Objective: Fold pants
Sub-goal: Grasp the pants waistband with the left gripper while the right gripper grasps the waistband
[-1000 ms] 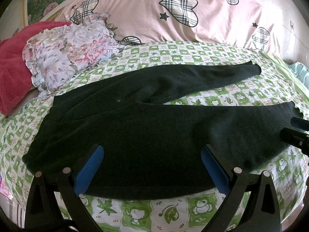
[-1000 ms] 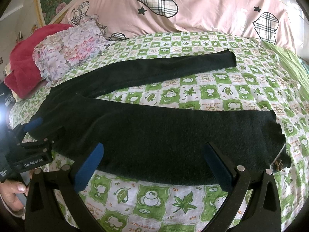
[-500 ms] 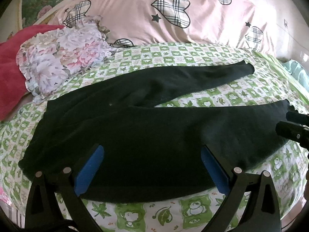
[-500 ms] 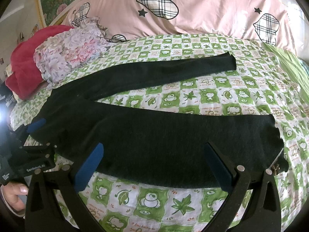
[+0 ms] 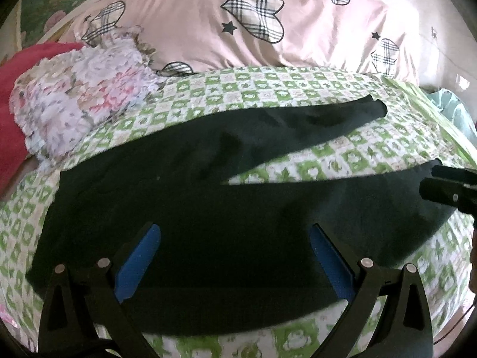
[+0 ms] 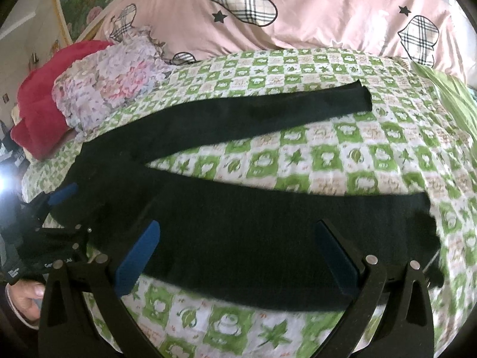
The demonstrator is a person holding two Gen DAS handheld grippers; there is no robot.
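Black pants (image 5: 208, 214) lie spread flat on the green checked bedsheet (image 5: 342, 161), waist at the left, legs splayed to the right. My left gripper (image 5: 235, 256) is open, its blue pads over the near leg close to the waist. My right gripper (image 6: 238, 253) is open over the middle of the near leg (image 6: 268, 232). The far leg (image 6: 253, 116) stretches toward the pink pillow. The right gripper shows in the left wrist view (image 5: 447, 188) by the near leg's cuff. The left gripper shows in the right wrist view (image 6: 56, 203) at the waist.
A floral ruffled pillow (image 5: 80, 101) and a red blanket (image 6: 38, 101) lie at the left. A pink quilt with plaid hearts (image 5: 253, 29) runs along the back. A green cloth (image 6: 447, 98) lies at the right. The bed's near edge is just below the grippers.
Both grippers have moved a little closer and lower over the near leg. The pants lie as before. Both stay open.
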